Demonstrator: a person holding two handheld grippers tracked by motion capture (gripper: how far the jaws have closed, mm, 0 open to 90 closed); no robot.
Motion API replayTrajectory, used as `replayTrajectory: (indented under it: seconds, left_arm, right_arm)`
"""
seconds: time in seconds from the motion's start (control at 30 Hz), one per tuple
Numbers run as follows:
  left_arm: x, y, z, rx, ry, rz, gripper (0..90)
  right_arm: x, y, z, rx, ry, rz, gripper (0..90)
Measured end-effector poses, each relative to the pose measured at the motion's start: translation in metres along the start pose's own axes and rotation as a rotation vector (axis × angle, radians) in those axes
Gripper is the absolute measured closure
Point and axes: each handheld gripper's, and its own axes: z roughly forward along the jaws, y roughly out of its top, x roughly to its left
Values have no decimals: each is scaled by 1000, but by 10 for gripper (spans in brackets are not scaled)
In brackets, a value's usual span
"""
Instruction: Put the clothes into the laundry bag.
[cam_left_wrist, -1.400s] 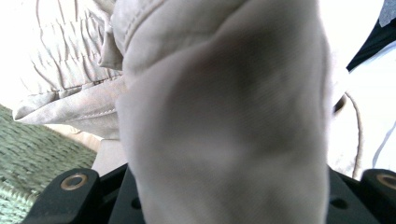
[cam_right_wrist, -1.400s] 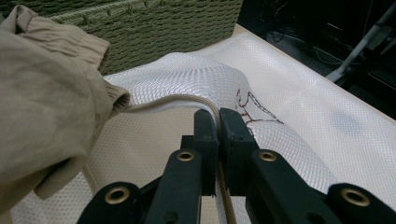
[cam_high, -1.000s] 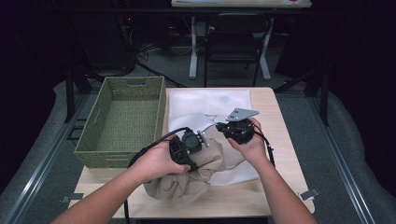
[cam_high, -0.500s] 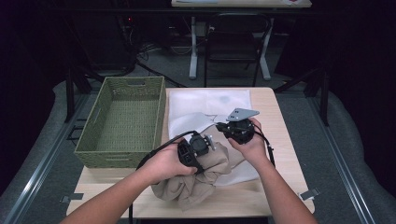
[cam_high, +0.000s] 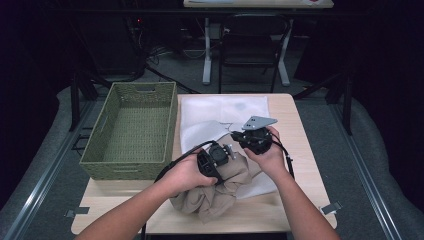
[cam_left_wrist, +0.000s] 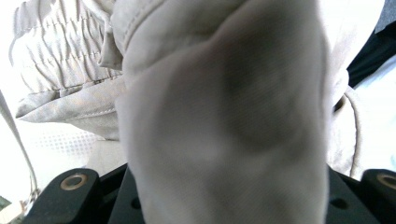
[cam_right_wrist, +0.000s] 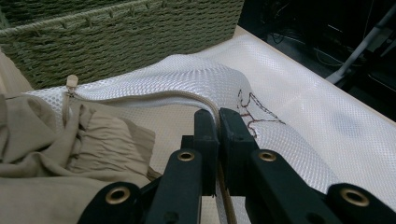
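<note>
A white mesh bag (cam_high: 220, 112) lies flat on the wooden table, and a beige garment (cam_high: 220, 192) is bunched at its near end. My right gripper (cam_high: 241, 136) is shut on the bag's open edge and holds that edge raised. In the right gripper view its jaws (cam_right_wrist: 218, 116) pinch the zipper seam of the mesh bag (cam_right_wrist: 299, 116), with the beige garment (cam_right_wrist: 56, 158) lying in the mouth. My left gripper (cam_high: 220, 155) is shut on a thick fold of the garment (cam_left_wrist: 224, 116), close to the right gripper.
A green woven basket (cam_high: 132, 130) stands on the left half of the table, touching the bag's left side. Its wall (cam_right_wrist: 116, 32) rises just behind the bag's mouth. A zipper pull (cam_right_wrist: 71, 81) sticks up at the mouth's left end. A chair stands beyond the table.
My left hand has moved the beige garment down and to the right, closer to the bag's raised edge. The right gripper has kept still on the bag.
</note>
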Motion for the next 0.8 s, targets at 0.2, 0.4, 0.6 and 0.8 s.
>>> replayTrajectory:
  seconds: [0.2,0.4,0.6,0.8]
  left_arm:
    - [4,5,8,0,3,-23,683]
    - [10,8,16,-1,5,-64,683]
    - [18,8,26,-15,22,-104,682]
    - [27,4,32,-45,34,-154,681]
  right_arm:
    - [1,0,-1,-2,0,0,862]
    - [0,0,-1,-4,1,-1,862]
    - [0,0,-1,0,1,-2,862]
    - [0,0,-1,1,1,-1,865]
